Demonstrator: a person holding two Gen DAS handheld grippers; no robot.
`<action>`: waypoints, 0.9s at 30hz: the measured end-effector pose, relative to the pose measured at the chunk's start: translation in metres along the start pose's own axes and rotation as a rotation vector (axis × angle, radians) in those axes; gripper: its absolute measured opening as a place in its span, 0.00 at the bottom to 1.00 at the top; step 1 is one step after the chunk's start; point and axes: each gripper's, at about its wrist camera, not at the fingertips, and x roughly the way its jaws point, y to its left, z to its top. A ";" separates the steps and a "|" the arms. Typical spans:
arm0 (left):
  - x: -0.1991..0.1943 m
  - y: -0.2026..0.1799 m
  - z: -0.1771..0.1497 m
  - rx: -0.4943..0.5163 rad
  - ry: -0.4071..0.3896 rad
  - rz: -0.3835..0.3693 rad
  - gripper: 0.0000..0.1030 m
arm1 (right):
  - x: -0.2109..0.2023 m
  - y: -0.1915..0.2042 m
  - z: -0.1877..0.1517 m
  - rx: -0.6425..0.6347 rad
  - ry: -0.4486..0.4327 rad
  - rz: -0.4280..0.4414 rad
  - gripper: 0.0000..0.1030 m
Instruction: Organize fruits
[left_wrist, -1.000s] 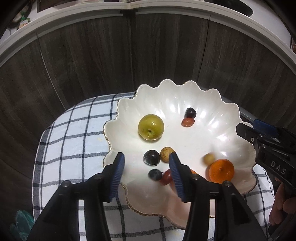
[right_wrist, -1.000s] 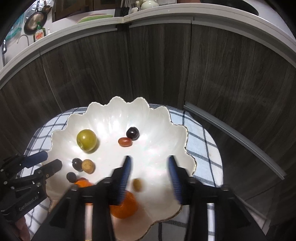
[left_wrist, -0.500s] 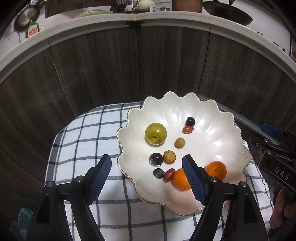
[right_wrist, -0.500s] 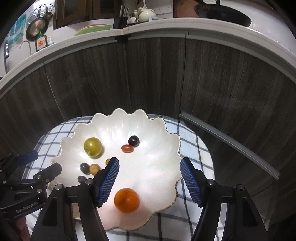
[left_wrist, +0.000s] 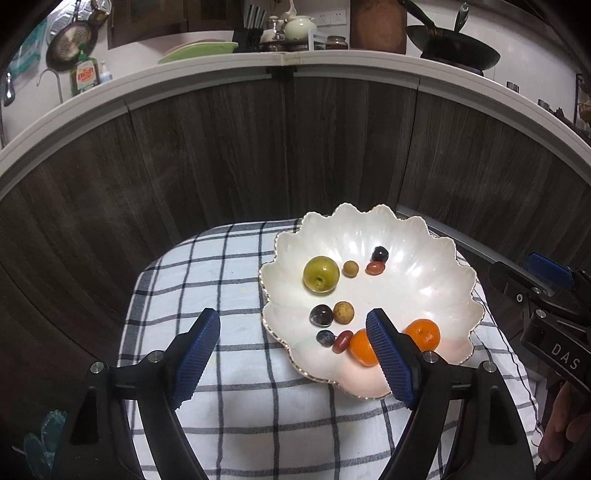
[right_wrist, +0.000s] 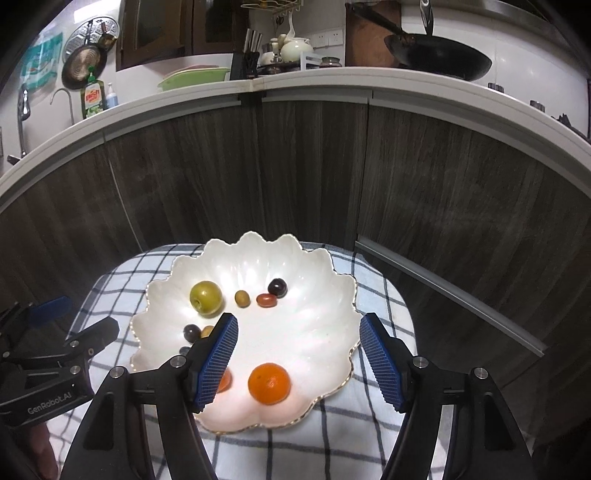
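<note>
A white scalloped dish (left_wrist: 424, 236) (right_wrist: 317, 266) sits on a checked cloth and holds several fruits: a green apple (left_wrist: 321, 274) (right_wrist: 206, 297), two oranges (left_wrist: 423, 334) (right_wrist: 268, 383), dark plums, red jujubes and small brown fruits. My left gripper (left_wrist: 293, 354) is open and empty, held above the cloth at the dish's near-left rim. My right gripper (right_wrist: 299, 354) is open and empty, held above the dish's near side. One orange (left_wrist: 362, 348) is partly hidden behind a left finger.
The checked cloth (left_wrist: 207, 280) covers a small raised surface in front of dark wood cabinet doors (left_wrist: 258, 155). A grey rail (right_wrist: 447, 291) runs at the right. A kitchen counter with a wok (right_wrist: 439, 55), dishes and soap bottle lies beyond.
Both grippers have opened wide and pulled back and up from the dish. The small yellowish fruit has rolled across the dish to beside the apple, and an orange lies free in the dish.
</note>
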 end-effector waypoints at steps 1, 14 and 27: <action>-0.003 0.001 -0.001 0.000 -0.003 -0.001 0.79 | -0.004 0.001 0.000 0.001 -0.005 0.000 0.67; -0.037 0.005 -0.019 -0.008 -0.013 0.004 0.79 | -0.040 0.005 -0.013 0.011 -0.019 0.006 0.68; -0.069 0.011 -0.048 -0.018 -0.021 0.019 0.79 | -0.070 0.013 -0.035 0.006 -0.027 -0.015 0.67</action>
